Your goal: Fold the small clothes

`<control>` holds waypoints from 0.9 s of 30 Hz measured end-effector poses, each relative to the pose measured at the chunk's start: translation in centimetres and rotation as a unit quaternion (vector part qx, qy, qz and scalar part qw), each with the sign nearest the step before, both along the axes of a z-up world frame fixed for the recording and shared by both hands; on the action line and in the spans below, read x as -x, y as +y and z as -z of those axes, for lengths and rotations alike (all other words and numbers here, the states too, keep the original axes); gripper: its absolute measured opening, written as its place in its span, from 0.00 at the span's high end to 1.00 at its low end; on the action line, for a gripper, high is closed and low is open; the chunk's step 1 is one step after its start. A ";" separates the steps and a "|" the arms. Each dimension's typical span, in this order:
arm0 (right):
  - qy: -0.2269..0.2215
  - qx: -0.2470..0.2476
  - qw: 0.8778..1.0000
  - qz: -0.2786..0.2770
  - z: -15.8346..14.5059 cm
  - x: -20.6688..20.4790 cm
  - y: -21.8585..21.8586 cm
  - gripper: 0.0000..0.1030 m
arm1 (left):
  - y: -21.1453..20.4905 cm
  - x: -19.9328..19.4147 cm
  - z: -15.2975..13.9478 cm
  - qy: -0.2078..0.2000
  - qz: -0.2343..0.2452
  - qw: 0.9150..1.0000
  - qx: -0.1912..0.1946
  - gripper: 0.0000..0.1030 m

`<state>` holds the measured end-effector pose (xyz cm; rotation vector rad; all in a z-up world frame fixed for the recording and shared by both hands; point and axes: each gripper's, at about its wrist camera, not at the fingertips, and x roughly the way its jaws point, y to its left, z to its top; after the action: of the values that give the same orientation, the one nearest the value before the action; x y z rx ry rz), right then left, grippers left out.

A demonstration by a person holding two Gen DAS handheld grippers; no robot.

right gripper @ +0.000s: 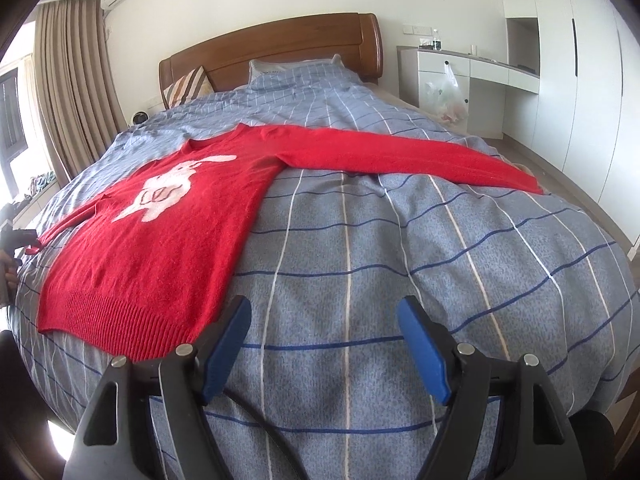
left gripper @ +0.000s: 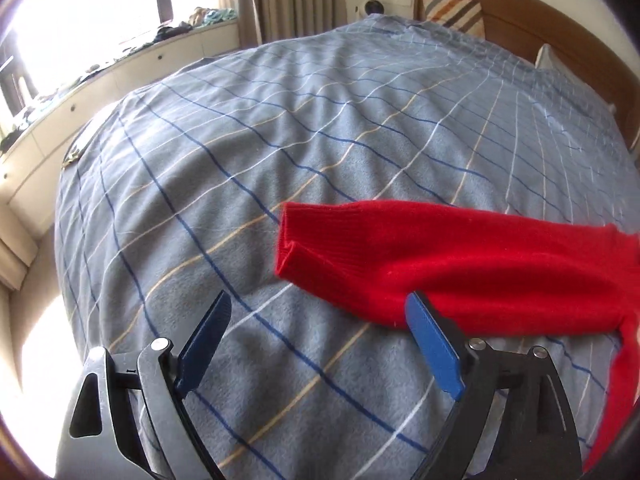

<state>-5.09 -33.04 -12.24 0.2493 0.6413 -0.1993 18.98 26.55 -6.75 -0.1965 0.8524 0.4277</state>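
A red knit sweater [right gripper: 152, 248] with a white rabbit motif lies flat, front up, on the blue checked bedcover [right gripper: 380, 260]. One sleeve [right gripper: 400, 152] stretches out to the right across the bed. The other sleeve [left gripper: 440, 264] lies in the left wrist view, its cuff pointing left. My left gripper [left gripper: 320, 312] is open and empty, its right finger just at the near edge of that sleeve. My right gripper [right gripper: 324, 316] is open and empty above the bare cover, just right of the sweater's ribbed hem [right gripper: 120, 328].
A wooden headboard [right gripper: 280, 44] and pillows [right gripper: 188, 84] stand at the far end. A window bench with clutter [left gripper: 120, 52] runs along the left, curtains [right gripper: 72, 80] beside it. A white desk and wardrobe [right gripper: 520, 72] stand at the right.
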 end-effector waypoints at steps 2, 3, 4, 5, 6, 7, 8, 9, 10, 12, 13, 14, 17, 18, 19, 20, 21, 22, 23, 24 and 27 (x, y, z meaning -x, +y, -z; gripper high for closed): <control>-0.007 0.006 1.000 0.002 -0.2 0.1 0.0 0.22 | -1.1 2.1 -0.8 -0.014 0.024 1.000 0.015 0.12; -0.009 0.010 1.000 0.002 -0.3 0.1 0.1 0.21 | -2.0 3.3 -1.1 -0.021 0.039 0.999 0.023 0.12; -0.009 0.013 1.000 0.001 -0.3 0.0 0.1 0.21 | -2.9 4.4 -1.2 -0.026 0.054 0.998 0.033 0.11; -0.008 0.015 1.000 0.000 -0.3 -0.2 0.2 0.21 | -3.9 5.0 -1.2 -0.031 0.067 0.996 0.042 0.09; -0.007 0.015 1.000 -0.001 -0.2 -0.3 0.2 0.21 | -4.9 5.9 -1.1 -0.034 0.081 0.995 0.052 0.08; -0.006 0.015 1.000 -0.003 -0.1 -0.4 0.2 0.21 | -6.0 6.5 -0.8 -0.034 0.094 0.993 0.061 0.07; -0.005 0.015 1.000 -0.003 0.0 -0.5 0.2 0.21 | -7.0 6.9 -0.4 -0.032 0.107 0.991 0.071 0.07; -0.004 0.016 1.000 -0.003 0.0 -0.5 0.2 0.21 | -7.9 7.0 0.1 -0.026 0.118 0.989 0.081 0.07; -0.004 0.016 1.000 -0.003 0.0 -0.5 0.2 0.21 | -8.8 7.0 0.6 -0.022 0.129 0.987 0.089 0.07; -0.005 0.018 1.000 0.000 0.0 -0.5 0.2 0.21 | -10.3 6.6 1.7 -0.013 0.143 0.986 0.082 0.07; -0.005 0.019 1.000 0.002 0.0 -0.4 0.2 0.21 | -11.0 6.5 2.1 -0.011 0.144 0.987 0.068 0.07; -0.006 0.019 1.000 0.004 0.0 -0.3 0.1 0.21 | -11.5 6.3 2.5 -0.012 0.147 0.988 0.053 0.07; -0.008 0.020 1.000 0.011 -0.2 -0.3 -0.1 0.21 | -12.6 6.1 3.2 -0.015 0.159 0.987 0.010 0.03; -0.008 0.021 1.000 0.010 -0.4 -0.4 -0.3 0.21 | -12.7 6.1 3.5 -0.020 0.163 0.986 0.000 0.02; -0.008 0.024 1.000 0.011 -0.8 -0.7 -0.5 0.21 | -12.7 6.4 3.8 -0.026 0.166 0.986 -0.008 0.01; -0.010 0.031 0.999 0.013 -1.2 -1.1 -0.7 0.20 | -12.7 6.5 4.1 -0.032 0.170 0.985 -0.013 0.01; -0.010 0.036 0.999 0.015 -1.6 -1.7 -1.1 0.18 | -12.6 6.7 4.3 -0.036 0.171 0.984 -0.017 0.00; -0.007 0.040 0.999 0.018 -2.0 -2.6 -1.4 0.15 | -12.6 6.7 4.3 -0.038 0.171 0.984 -0.019 0.00; 0.001 0.040 0.999 0.022 -2.4 -3.6 -1.9 0.15 | -12.6 6.7 4.3 -0.038 0.170 0.985 -0.020 0.00; 0.005 0.035 0.999 0.023 -2.6 -4.6 -2.5 0.15 | -12.6 6.7 4.4 -0.040 0.169 0.985 -0.021 0.00; 0.021 0.033 0.998 0.047 -3.2 -7.5 -4.0 0.15 | -12.8 6.7 4.6 -0.047 0.164 0.985 -0.027 0.00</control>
<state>2.44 -37.07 -9.04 0.2118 0.6641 -0.3166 12.24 13.72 -11.33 -0.0238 0.7627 0.1304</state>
